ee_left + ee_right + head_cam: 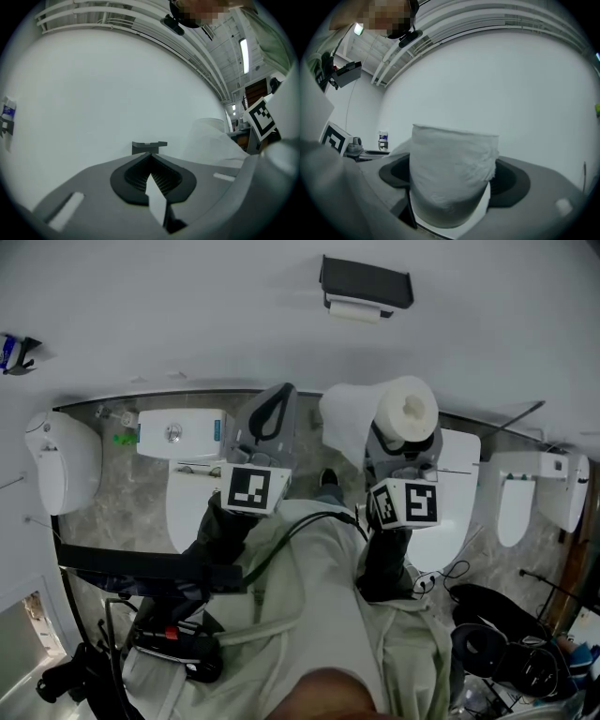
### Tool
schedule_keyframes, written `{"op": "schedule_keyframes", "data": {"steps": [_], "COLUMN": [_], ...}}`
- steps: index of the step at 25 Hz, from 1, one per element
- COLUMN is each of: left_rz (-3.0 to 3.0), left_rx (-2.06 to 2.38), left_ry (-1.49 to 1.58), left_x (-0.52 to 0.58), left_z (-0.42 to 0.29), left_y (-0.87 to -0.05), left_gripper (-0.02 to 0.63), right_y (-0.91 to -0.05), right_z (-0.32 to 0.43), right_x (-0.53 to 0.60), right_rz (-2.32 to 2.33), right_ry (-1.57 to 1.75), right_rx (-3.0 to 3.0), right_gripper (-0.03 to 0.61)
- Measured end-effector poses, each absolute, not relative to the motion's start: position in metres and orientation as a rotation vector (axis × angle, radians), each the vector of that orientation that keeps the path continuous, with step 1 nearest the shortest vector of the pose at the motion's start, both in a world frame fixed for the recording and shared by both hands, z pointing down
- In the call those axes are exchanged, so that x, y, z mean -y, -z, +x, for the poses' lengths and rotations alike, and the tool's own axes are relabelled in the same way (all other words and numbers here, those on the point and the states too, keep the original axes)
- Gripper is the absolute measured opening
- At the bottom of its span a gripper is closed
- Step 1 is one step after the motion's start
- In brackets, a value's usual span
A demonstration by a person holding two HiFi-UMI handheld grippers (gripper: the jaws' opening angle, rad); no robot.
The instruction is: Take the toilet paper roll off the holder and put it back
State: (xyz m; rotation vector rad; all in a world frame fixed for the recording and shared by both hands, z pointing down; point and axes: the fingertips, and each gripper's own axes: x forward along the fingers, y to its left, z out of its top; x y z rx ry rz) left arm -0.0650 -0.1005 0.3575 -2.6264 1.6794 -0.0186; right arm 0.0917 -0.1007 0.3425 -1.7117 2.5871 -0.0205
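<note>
1 TP roll (409,407), 1 holder (366,282), 2 claws (280,396) (405,432)

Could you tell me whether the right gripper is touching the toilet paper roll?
Touching: the right gripper view shows the toilet paper roll clamped between the jaws of the right gripper.

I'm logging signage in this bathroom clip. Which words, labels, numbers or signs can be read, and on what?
No text can be read.
Blue-and-white label on the wall: too small and blurred.
Left hand-held gripper and right hand-held gripper: their cubes carry black-and-white square markers, no letters.
Toilet paper roll: plain.
</note>
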Motion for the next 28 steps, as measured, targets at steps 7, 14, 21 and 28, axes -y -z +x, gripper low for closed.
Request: {"op": "schedule_keyframes", "data": {"steps": [7,14,21,28], "left_rz": [-2.635,-2.595,-2.563,-2.515], "left_rx": [-1.675,-1.719,-1.776,-1.857], "left_ry": [-0.017,-0.076,-0.070,-0.053], "left_x": [0.101,0.102,0.103,0.102], "left_z": [-0.064,-0.074,-0.084,-0.108], "left_y": [-0.355,-0.354,-0.357,-0.357], "left_gripper": [0.006,0.006,0.006,0.006], "right_y": [-0.342,-0.334,-0.288,-0.221], "right_z": [0.092,0.097,0.115,0.115], "right_x": [0.102,0.115,0.168,0.264], "right_rz": [-1.714,-1.712,-1.704,-1.715], "right_ry": [0.014,-0.055,-0.308,-0.533], "right_rx": [-2.589,-2.587,-2.524,-2.414], "right_gripper": [0.479,0.479,0.479,0.479]}}
